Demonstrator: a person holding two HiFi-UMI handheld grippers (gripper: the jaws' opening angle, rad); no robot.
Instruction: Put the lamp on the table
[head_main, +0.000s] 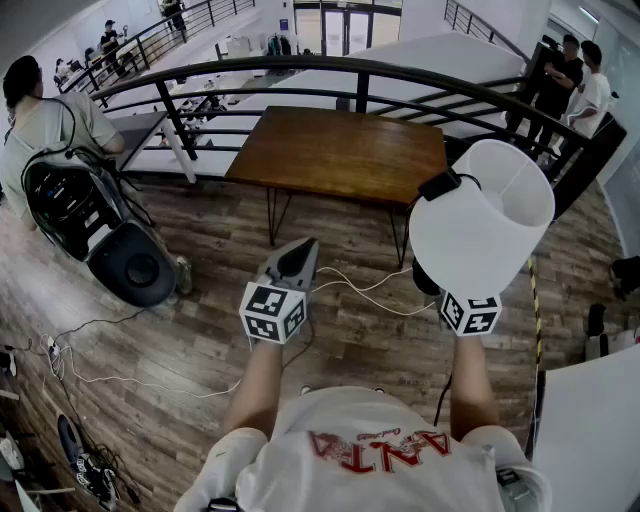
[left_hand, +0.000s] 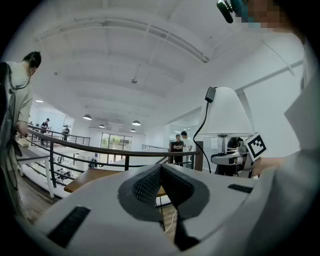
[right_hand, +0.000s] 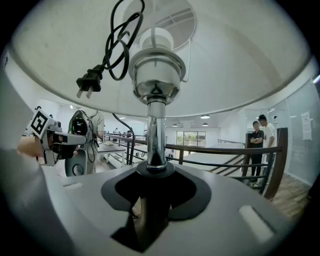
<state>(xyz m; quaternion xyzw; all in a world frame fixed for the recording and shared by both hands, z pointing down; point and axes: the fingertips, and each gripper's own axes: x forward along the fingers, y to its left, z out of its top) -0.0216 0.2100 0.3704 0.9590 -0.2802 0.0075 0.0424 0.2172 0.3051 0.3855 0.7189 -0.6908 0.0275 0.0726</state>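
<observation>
Right gripper view: right gripper (right_hand: 155, 176) part-open, clamped on lamp (right_hand: 156, 127) base; left gripper (left_hand: 161, 174) jaws together, empty.

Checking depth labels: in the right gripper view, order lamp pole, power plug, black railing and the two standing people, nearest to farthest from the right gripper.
1. lamp pole: centre, in the jaws.
2. power plug: upper left, hanging.
3. black railing: behind, right of centre.
4. two standing people: far right, beyond the railing.
</observation>
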